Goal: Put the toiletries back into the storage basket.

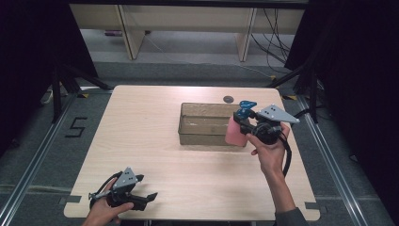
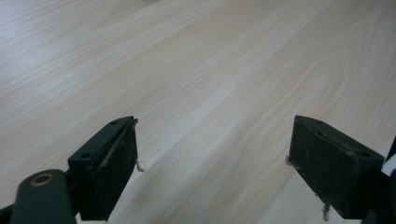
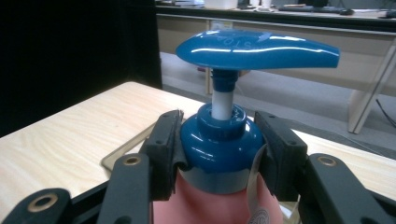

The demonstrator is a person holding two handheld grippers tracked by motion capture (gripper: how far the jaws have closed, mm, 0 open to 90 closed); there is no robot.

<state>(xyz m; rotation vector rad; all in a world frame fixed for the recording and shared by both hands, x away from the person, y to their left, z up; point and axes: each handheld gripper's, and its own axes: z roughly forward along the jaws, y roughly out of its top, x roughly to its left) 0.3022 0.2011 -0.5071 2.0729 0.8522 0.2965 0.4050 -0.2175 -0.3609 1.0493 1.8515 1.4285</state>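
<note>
Reaching in level, the right tool (image 1: 245,126) clamps the pink pump bottle (image 1: 234,132); the left tool (image 1: 141,197) rests agape.

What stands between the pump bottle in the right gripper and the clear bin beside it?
Nothing visible. The right gripper holds the pump bottle by its blue collar at the clear bin's right end; the bin looks empty.

**Hidden and cut off**

The pink plastic pump bottle with blue dispenser head (image 3: 219,154) runs off the right gripper view's bottom edge; black jaws cover its shoulder's flanks. In the high view it hides the translucent rectangular bin's (image 1: 202,123) right end.
</note>
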